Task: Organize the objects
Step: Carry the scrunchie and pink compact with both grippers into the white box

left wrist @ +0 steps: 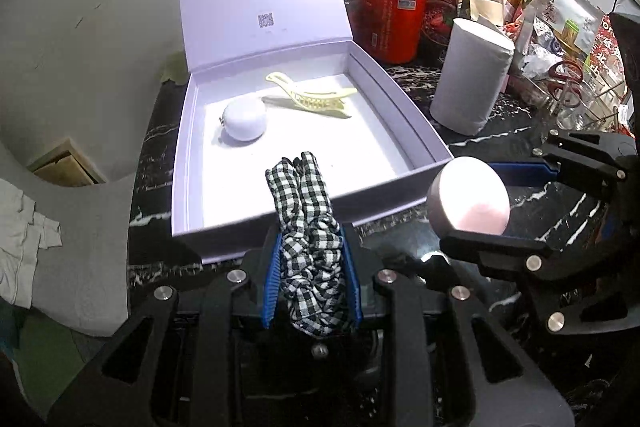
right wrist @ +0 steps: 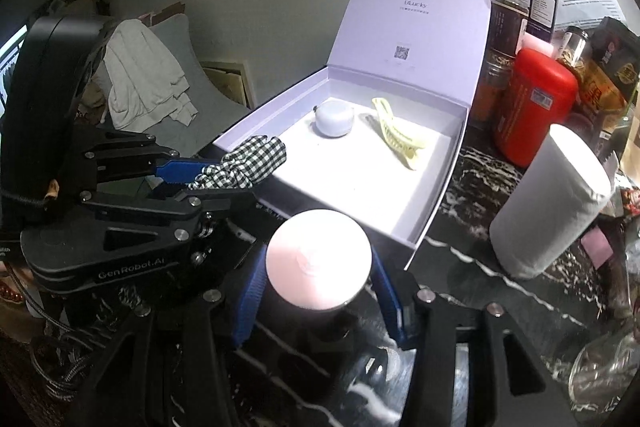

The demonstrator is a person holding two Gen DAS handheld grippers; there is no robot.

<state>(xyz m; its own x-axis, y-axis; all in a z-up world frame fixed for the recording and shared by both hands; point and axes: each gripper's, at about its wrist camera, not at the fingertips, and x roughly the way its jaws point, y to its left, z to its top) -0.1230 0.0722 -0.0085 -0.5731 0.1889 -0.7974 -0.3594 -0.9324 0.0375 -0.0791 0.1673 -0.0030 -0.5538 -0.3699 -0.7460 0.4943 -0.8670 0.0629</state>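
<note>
Clamped between the blue pads of the left claw (left wrist: 312, 283) is a black-and-white checked scrunchie (left wrist: 306, 227), its loose end sticking out over the near wall of the open lilac box (left wrist: 400, 99). In this left wrist view the box sits on a dark marbled counter (left wrist: 560, 203) with its lid standing up at the far side. A white round case (left wrist: 245, 121) and a pale yellow hair clip (left wrist: 312, 99) already lie inside, the case to the left, the clip just beside it toward the far right. At the right, the right claw (left wrist: 476, 203) holds a pink-topped jar (left wrist: 468, 195) near the box's near right corner. A white paper roll (left wrist: 472, 79) and a red canister (left wrist: 394, 15) stand beyond the box's right wall.

From the right wrist view, the right claw (right wrist: 320, 291) grips the pink-topped jar (right wrist: 320, 259) by its sides, just short of the box's near corner (right wrist: 416, 247). The left claw (right wrist: 224, 175) carries the scrunchie (right wrist: 248, 163) at the box's left rim.

The step in hand looks like bringing both items to the box. Next, each claw likely needs to reach over the bare white floor near the front, clear of the case and clip, lower, and only then let go.
</note>
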